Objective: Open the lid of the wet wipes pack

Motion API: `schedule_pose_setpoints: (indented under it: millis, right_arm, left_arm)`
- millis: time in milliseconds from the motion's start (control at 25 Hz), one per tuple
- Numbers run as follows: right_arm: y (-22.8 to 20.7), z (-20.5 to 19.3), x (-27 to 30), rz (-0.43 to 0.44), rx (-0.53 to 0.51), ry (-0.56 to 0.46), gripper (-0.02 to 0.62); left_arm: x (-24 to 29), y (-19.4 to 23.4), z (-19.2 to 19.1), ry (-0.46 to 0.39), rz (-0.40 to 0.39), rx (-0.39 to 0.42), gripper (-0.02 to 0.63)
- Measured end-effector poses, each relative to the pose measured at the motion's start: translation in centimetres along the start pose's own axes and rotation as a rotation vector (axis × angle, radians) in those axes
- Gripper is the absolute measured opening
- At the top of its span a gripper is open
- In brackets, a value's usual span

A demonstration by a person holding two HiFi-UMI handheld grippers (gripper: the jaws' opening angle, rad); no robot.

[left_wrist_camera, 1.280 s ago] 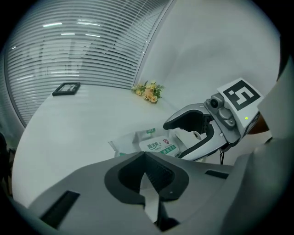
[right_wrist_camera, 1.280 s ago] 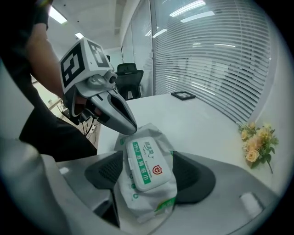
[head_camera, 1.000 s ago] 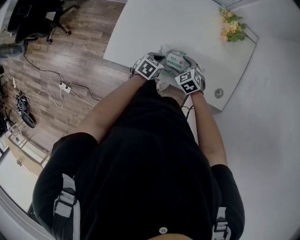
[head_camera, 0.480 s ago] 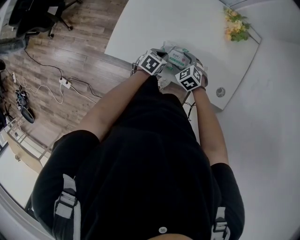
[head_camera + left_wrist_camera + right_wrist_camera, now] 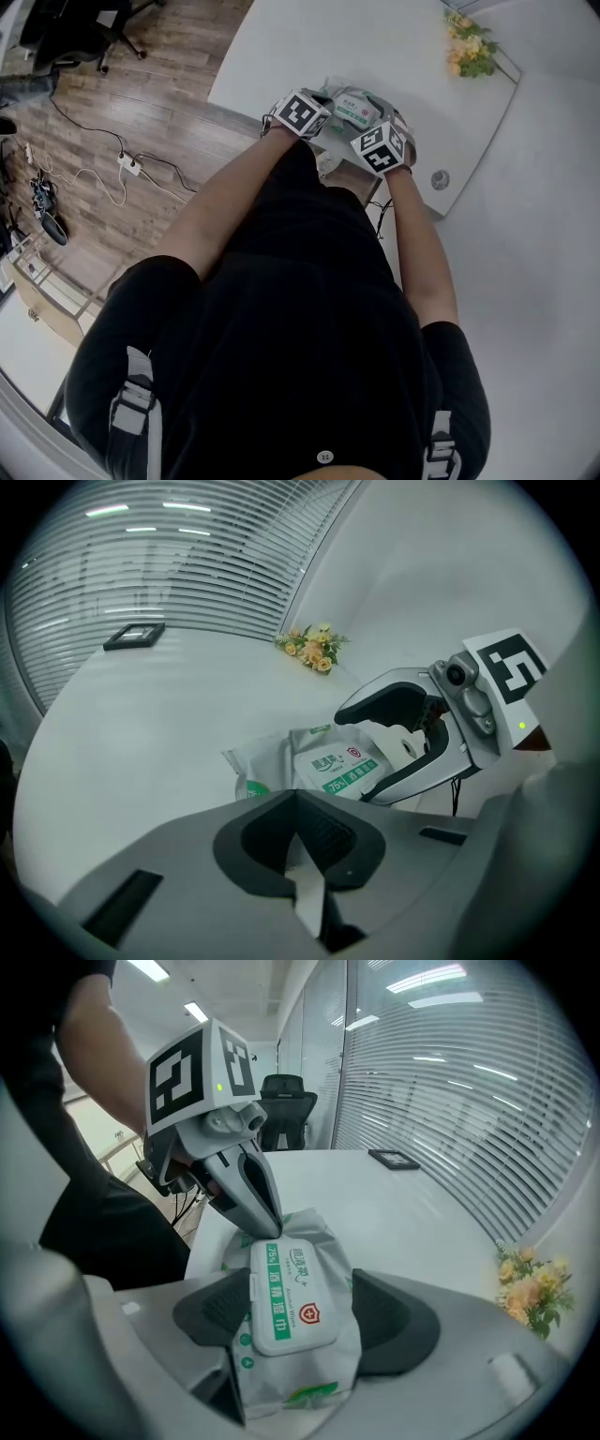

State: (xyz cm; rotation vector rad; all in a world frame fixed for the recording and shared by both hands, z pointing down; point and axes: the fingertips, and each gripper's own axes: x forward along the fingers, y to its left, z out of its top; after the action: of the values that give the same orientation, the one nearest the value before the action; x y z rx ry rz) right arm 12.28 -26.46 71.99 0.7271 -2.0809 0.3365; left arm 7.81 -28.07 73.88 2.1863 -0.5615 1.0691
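The wet wipes pack is a white pouch with a white lid that has a green label and lies flat and closed. It is held at the near edge of the white table. My right gripper is shut on the pack, one jaw on each long side. My left gripper is shut, and a thin white strip of the pack's edge shows between its jaws. In the right gripper view, the left gripper has its tips at the lid's far end. The pack also shows in the left gripper view.
A small bunch of flowers lies at the table's far corner. A dark flat object sits near the blinds. A round fitting is at the table's right corner. An office chair and floor cables are to the left.
Both grippers and the pack have shifted slightly up the head view. The holds look the same and the lid stays closed.
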Motion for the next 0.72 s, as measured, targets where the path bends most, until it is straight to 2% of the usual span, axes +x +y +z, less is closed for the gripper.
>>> schedule_pose_setpoints:
  millis: [440, 600, 720]
  right_arm:
    - [-1.1, 1.3, -1.7, -0.026, 0.033, -0.075, 0.348]
    - [-2.5, 2.3, -2.8, -0.076, 0.068, -0.129, 0.327]
    - [-4.2, 2.4, -2.8, -0.107, 0.092, -0.129, 0.313]
  left_arm:
    - [0.0, -0.1, 0.0, 0.018, 0.039, 0.014, 0.005]
    - [-0.2, -0.2, -0.1, 0.024, 0.037, 0.005, 0.005]
    - [-0.4, -0.2, -0.3, 0.016, 0.047, -0.002, 0.005]
